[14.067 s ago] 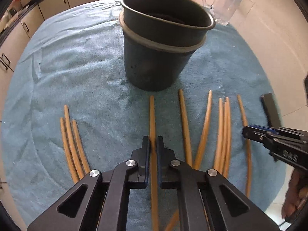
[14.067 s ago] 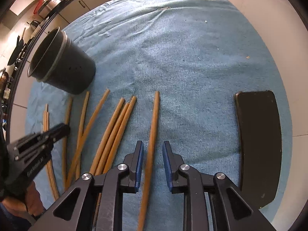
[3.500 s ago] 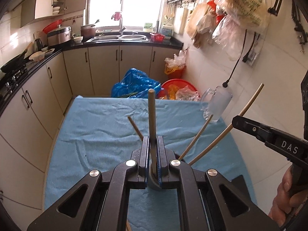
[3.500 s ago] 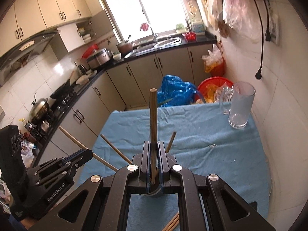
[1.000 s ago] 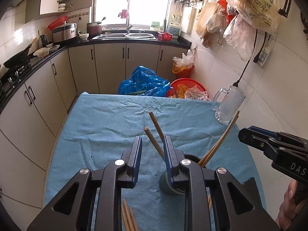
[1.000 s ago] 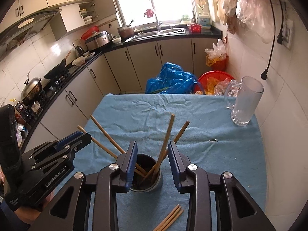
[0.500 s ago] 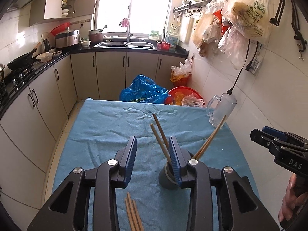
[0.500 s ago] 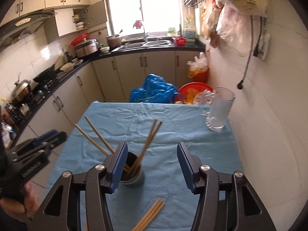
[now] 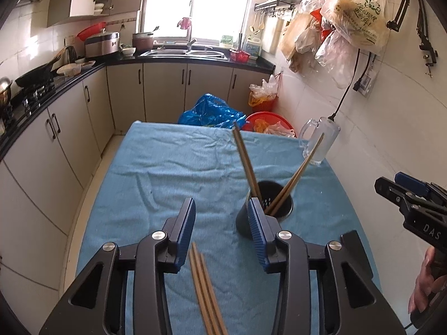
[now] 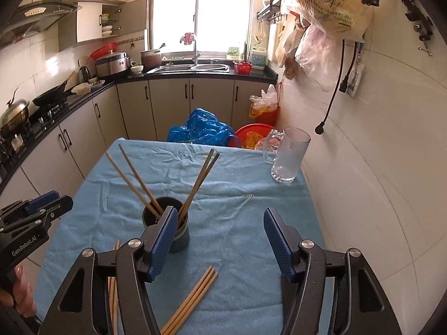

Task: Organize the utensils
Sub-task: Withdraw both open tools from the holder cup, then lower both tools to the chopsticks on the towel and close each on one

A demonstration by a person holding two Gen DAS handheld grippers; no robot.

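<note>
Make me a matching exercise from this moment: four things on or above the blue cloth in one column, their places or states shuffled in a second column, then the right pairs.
Things:
1. dark cup
2. glass mug
3. three chopsticks
4. right claw

States:
A. lying flat on the blue cloth
B. open, holding nothing
C. empty, far right corner
D. holds four leaning chopsticks

Pairs: 1-D, 2-C, 3-A, 4-B

Blue cloth [image 10: 237, 240], tan chopsticks [image 10: 192, 298], dark grey holder [image 10: 178, 237]
</note>
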